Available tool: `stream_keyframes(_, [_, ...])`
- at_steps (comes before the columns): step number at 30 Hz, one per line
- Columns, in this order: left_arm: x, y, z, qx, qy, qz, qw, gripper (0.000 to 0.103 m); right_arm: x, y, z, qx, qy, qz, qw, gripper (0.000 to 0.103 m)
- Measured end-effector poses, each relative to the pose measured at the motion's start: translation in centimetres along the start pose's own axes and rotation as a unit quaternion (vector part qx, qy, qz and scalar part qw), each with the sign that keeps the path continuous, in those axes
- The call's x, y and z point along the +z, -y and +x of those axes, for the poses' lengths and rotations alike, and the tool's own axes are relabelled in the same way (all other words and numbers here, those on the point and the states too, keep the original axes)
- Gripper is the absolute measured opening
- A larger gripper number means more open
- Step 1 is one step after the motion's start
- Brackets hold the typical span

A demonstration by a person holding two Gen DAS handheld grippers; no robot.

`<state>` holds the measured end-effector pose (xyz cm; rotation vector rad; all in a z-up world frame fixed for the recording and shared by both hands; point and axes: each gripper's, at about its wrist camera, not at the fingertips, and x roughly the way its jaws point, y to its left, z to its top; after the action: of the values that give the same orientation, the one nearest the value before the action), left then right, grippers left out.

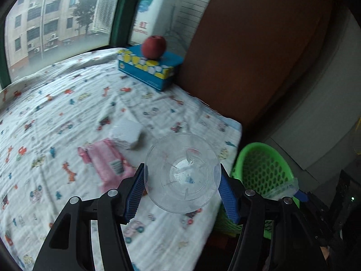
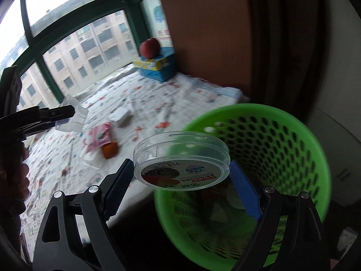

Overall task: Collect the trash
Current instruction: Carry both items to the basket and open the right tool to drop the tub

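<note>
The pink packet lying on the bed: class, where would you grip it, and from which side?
Grip the pink packet across its narrow width, coming down from above. It lies flat on the sheet, so only its long edges offer purchase; the white box sits close at its far end.

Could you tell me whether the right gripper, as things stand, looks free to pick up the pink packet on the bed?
Probably not yet: the right gripper is shut on a clear lid over the green basket, so its jaws are full. The pink packet itself lies uncovered.
</note>
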<state>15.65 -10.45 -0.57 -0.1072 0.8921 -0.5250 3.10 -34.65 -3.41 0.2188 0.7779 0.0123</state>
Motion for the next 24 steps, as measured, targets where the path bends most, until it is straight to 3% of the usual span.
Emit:
stream_keyframes(13, [-0.6,8.8,3.9,-0.047,-0.041,0.053,0.9966,0.059,-2.3,6.7,-2.1,-0.055,-0.012,0.051,0.997,0.086])
stream_keyframes(24, [-1.7,12.5,6.3,-0.061,-0.069,0.077,0.9927,0.060,-3.3,8.7,-2.8,-0.065,-0.015,0.066,0.996,0.092])
